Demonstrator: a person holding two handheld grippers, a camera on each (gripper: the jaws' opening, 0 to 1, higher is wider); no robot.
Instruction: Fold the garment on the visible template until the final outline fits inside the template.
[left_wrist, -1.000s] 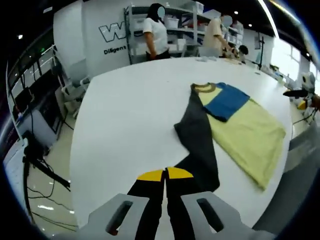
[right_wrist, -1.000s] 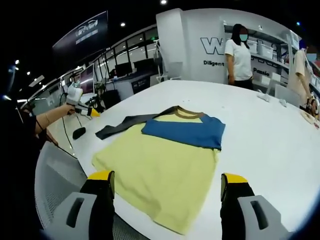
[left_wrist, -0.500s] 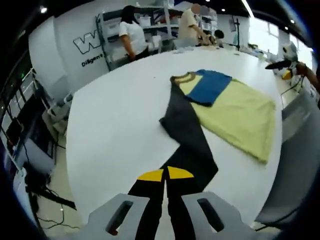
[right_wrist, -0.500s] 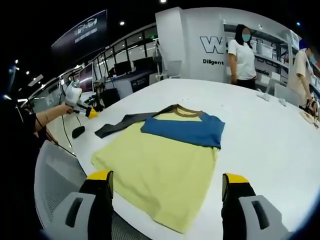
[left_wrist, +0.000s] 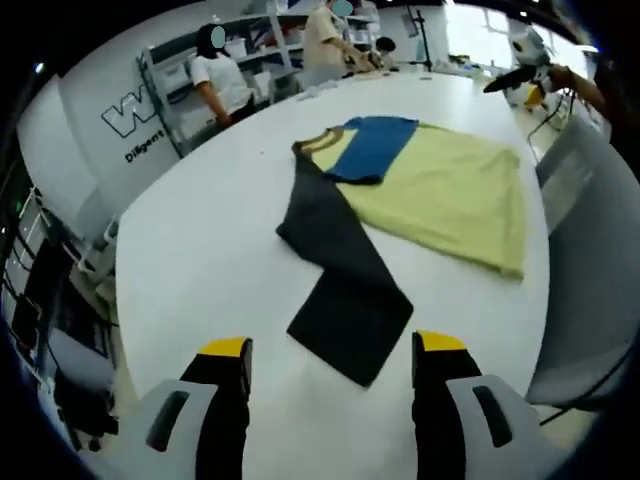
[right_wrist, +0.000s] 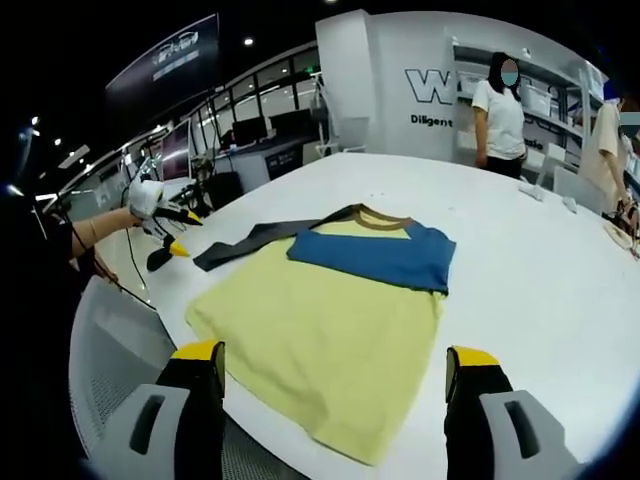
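Observation:
A long-sleeved shirt lies flat on the white table (left_wrist: 200, 250). Its body is pale yellow (left_wrist: 440, 190), and a blue sleeve (left_wrist: 375, 145) is folded across the chest. The dark grey sleeve (left_wrist: 340, 280) stretches out toward my left gripper (left_wrist: 332, 350), which stands open just short of the cuff with nothing between its jaws. In the right gripper view the yellow body (right_wrist: 320, 330), blue sleeve (right_wrist: 375, 255) and dark sleeve (right_wrist: 245, 245) lie ahead of my open right gripper (right_wrist: 334, 355), which hovers at the hem. The left gripper (right_wrist: 165, 220) shows there at the far left in a hand.
Grey mesh chairs (left_wrist: 590, 300) (right_wrist: 110, 370) stand at the near table edge. People (right_wrist: 500, 110) stand by shelves past the far edge, below a wall with lettering. The right gripper (left_wrist: 520, 75) shows in a hand beyond the shirt.
My left gripper has opened and let go of the dark sleeve, which now lies flat on the table. The left gripper view has shifted. The right gripper stays open at the hem.

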